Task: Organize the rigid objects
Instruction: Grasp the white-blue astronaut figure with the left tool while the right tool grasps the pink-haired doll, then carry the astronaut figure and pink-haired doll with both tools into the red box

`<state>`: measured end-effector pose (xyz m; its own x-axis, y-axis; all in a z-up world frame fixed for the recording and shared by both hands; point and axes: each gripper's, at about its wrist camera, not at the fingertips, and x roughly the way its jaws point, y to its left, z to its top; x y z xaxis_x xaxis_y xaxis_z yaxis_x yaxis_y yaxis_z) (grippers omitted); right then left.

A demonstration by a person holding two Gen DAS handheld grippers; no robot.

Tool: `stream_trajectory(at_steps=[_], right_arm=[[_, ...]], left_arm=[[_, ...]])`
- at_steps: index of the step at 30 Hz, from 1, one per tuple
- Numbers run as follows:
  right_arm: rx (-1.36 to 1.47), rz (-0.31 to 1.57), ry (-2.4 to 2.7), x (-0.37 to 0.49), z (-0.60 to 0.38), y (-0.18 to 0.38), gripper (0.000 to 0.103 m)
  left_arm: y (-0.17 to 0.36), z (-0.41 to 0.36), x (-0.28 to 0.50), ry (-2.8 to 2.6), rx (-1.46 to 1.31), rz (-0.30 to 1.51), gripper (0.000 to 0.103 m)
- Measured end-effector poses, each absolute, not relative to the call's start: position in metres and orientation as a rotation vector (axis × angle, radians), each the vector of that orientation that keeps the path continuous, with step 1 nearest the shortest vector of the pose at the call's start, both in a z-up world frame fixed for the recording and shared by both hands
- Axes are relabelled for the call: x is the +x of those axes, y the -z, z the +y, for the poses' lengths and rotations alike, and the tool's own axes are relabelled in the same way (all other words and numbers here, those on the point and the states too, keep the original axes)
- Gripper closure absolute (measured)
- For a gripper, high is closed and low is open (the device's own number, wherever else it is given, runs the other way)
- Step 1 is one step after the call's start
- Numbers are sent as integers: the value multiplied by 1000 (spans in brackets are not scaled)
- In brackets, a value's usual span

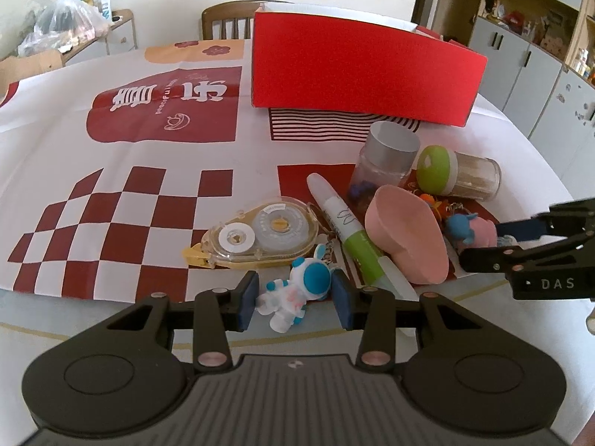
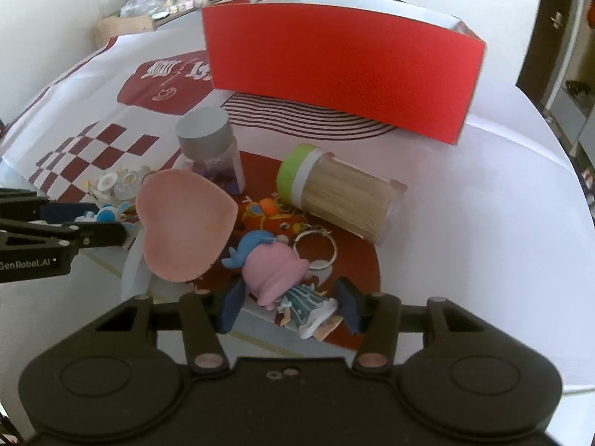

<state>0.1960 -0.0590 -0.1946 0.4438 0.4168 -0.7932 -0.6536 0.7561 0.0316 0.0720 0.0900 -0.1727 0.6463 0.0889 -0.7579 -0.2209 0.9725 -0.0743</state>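
Note:
A red box [image 1: 357, 70] stands at the back of the table; it also shows in the right wrist view [image 2: 334, 67]. My left gripper [image 1: 295, 297] is open, its pads either side of a white and blue astronaut keychain [image 1: 293, 293] lying on the table. My right gripper [image 2: 292, 304] is open around a pink-hatted figure keychain [image 2: 282, 278]. Nearby lie a correction tape [image 1: 260, 236], a green and white marker [image 1: 349, 230], a pink heart dish [image 2: 182, 223], a grey-capped jar [image 2: 210, 145] and a toothpick holder [image 2: 342, 193].
An orange toy keychain [image 2: 267, 215] lies between the dish and the toothpick holder. A chair [image 1: 227, 18] stands behind the table. Cabinets [image 1: 520, 59] are at the right, bags on a side cabinet [image 1: 63, 22] at the left.

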Motion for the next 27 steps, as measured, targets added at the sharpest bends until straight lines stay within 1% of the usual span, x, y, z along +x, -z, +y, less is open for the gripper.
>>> stream_trajectory(at_steps=[14,27], right_arm=[[-199,812,-655,185,-81,166,51],[-153,715,-681,184,-98,102,51]], left_arm=[[147,91,64,-166,-217,794,62],[83,89,76,-164,-211,706,62]])
